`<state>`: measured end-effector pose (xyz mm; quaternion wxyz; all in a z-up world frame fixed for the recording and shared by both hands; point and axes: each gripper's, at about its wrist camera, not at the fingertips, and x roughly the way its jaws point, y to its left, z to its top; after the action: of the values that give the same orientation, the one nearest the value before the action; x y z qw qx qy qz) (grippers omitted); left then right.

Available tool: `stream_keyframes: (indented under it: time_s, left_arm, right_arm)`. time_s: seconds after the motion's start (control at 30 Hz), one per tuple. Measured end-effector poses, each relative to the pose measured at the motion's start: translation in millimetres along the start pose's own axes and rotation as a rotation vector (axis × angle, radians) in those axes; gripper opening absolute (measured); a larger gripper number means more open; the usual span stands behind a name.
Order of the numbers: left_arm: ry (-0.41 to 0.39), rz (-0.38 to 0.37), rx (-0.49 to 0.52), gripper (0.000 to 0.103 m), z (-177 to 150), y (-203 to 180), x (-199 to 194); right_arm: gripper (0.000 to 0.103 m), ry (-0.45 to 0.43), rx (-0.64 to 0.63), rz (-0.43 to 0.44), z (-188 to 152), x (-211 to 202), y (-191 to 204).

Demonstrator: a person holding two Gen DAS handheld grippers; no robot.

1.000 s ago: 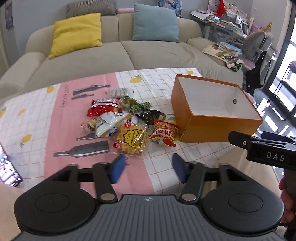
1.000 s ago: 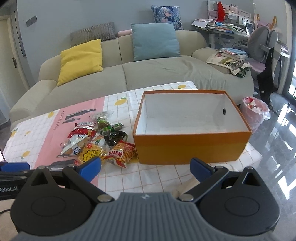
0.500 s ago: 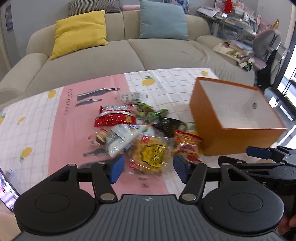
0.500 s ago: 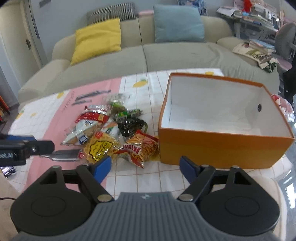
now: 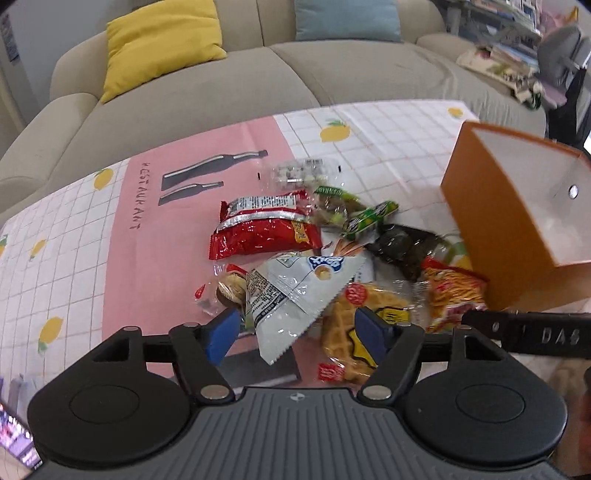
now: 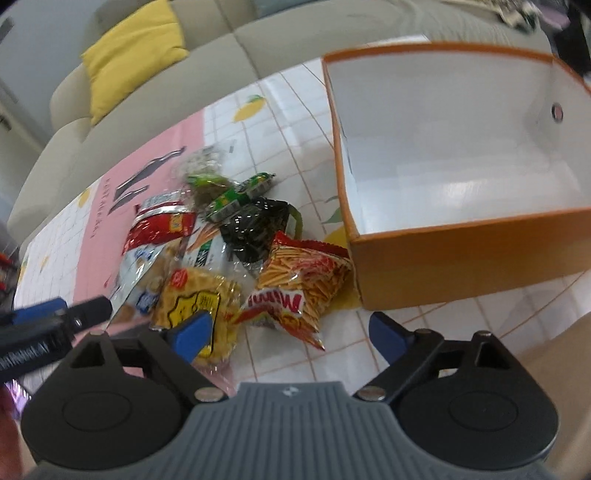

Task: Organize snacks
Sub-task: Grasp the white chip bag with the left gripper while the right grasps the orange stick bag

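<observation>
Behind the table we see a beige sofa [image 5: 229, 96] with a yellow cushion [image 5: 159, 40] and a blue cushion [image 5: 345, 18] leaning on its back. On the table lies a checked cloth [image 5: 66, 258] with lemon prints and a pink panel, and the snacks sit on it in a loose heap just left of an orange box [image 6: 476, 243] with a white inside — nothing lies in the part of the box we can see. In the heap we make out a red foil bag [image 5: 262, 229], a white triangular packet [image 5: 295, 291] overlapping its neighbours, a yellow waffle pack [image 6: 195, 306], a red-and-yellow bag of stick snacks [image 6: 303, 291] lying close against the box's near corner, a black packet [image 6: 258, 229], green wrapped bars [image 5: 369, 218], a clear pack of small pale sweets [image 5: 299, 171] at the far edge, and a small round snack in clear wrap [image 5: 229, 290] at the left. Our left gripper [image 5: 295, 330] has its jaws apart, hovering low over the white packet and the waffle pack, and grips nothing. Our right gripper [image 6: 291, 332] is spread wide as well, with the stick-snack bag between its blue fingertips [image 6: 194, 330] in the view, though we cannot tell whether it touches the bag — it holds nothing. Each gripper shows at the edge of the other's camera.
</observation>
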<state>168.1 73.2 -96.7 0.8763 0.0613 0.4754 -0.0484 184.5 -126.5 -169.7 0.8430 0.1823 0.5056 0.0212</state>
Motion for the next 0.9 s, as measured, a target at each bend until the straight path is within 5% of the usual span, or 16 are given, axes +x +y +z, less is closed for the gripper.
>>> stream_keyframes:
  time_s: [0.33,0.5,0.63,0.73,0.9]
  left_arm:
    - [0.025,0.030,0.033,0.084,4.6,-2.4,47.1]
    - [0.019,0.052,0.032,0.082,2.5,-3.6,58.8]
    - [-0.001,0.036,0.012,0.066,1.0,-1.1,56.8]
    - [-0.002,0.025,0.008,0.050,-0.7,0.3,55.5]
    - [-0.021,0.029,-0.007,0.043,-3.2,0.1,43.3]
  right_arm:
    - [0.089,0.036,0.075,-0.059,10.1,38.1,-0.7]
    - [0.076,0.048,0.089,-0.039,10.0,47.0,-5.1]
    - [0.058,0.040,0.041,-0.037,5.6,44.9,0.9]
    - [0.053,0.037,0.007,-0.040,1.2,43.1,3.9]
    - [0.045,0.029,-0.023,-0.032,-0.3,37.6,4.4]
